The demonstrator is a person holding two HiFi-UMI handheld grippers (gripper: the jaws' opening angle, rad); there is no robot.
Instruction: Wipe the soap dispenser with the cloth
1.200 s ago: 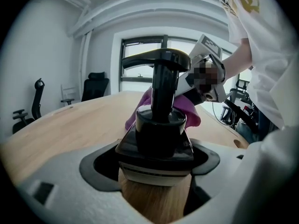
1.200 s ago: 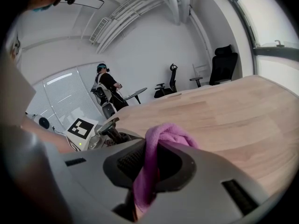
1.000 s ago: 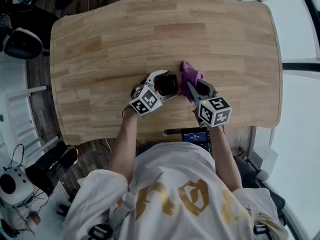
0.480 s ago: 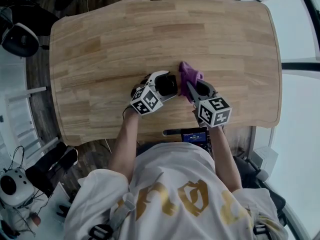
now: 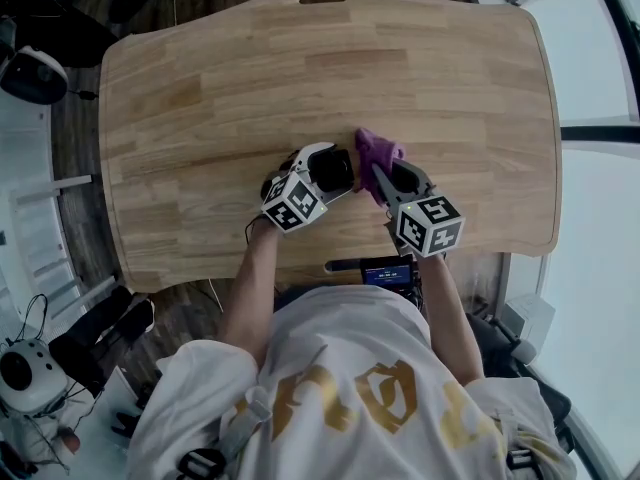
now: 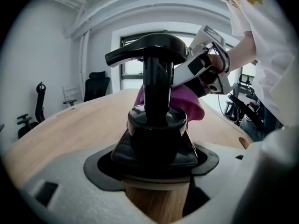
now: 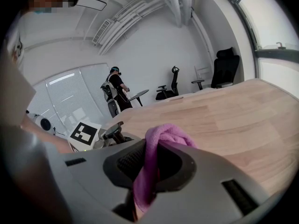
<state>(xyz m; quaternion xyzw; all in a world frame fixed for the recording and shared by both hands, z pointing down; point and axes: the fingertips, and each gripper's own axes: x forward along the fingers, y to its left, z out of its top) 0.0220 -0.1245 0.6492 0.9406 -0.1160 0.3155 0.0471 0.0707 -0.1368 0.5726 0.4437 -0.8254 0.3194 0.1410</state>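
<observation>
Left gripper clamped on soap dispenser, mid table near front edge. Right gripper pinches purple cloth against 1 side. Wipe looks underway; coverage unclear.

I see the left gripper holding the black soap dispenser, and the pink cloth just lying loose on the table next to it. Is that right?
Not quite. The left gripper does hold the black soap dispenser, but the pink cloth is not lying loose on the table. It is pinched between the jaws of the right gripper, as the right gripper view shows.
</observation>
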